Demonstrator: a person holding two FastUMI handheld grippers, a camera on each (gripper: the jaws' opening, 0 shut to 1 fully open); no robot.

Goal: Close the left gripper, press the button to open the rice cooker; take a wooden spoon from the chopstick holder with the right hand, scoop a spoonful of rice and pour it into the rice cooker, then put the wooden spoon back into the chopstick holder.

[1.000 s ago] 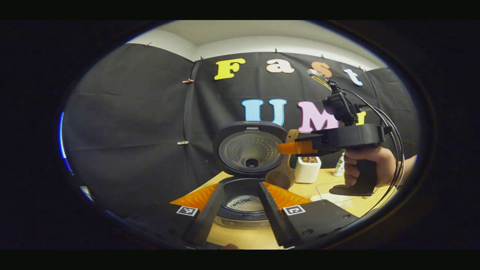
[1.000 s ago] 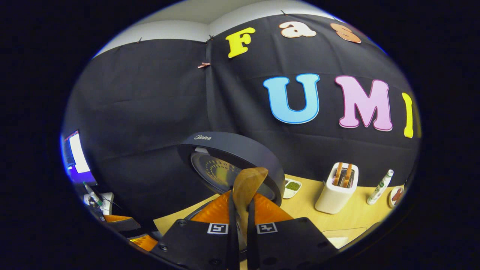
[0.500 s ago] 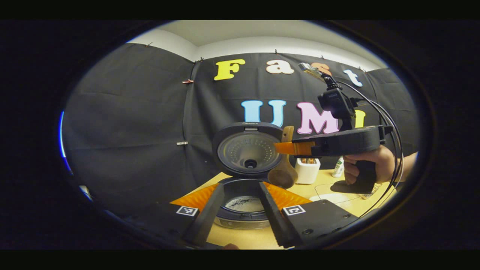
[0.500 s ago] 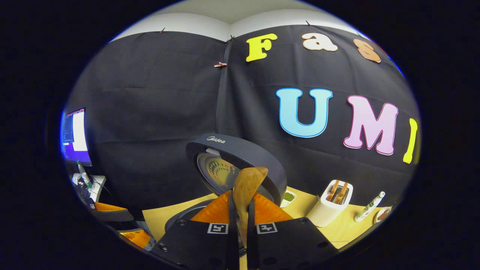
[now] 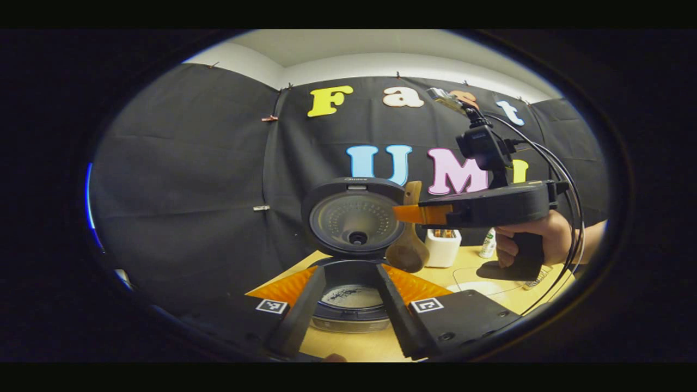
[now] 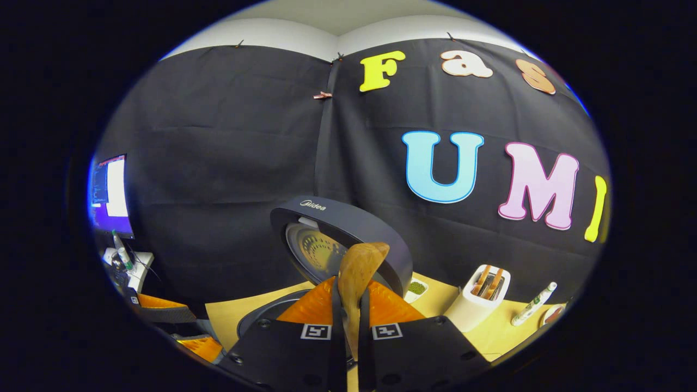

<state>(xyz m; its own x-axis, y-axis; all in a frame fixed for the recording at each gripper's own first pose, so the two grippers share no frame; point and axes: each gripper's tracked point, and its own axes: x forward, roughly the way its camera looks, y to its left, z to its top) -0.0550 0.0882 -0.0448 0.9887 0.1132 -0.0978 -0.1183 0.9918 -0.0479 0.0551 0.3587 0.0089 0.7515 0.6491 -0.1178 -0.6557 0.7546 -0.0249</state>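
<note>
The right gripper (image 6: 348, 305) has its jaws pinched on the handle of the light-brown wooden spoon (image 6: 356, 272), whose bowl hangs beside the raised lid of the round dark-grey rice cooker (image 5: 351, 218). The left gripper (image 5: 348, 305) stands with jaws spread before the open pot, perhaps holding rice. The white rectangular chopstick holder (image 6: 476, 302) sits on the yellow wooden table (image 6: 501, 332).
</note>
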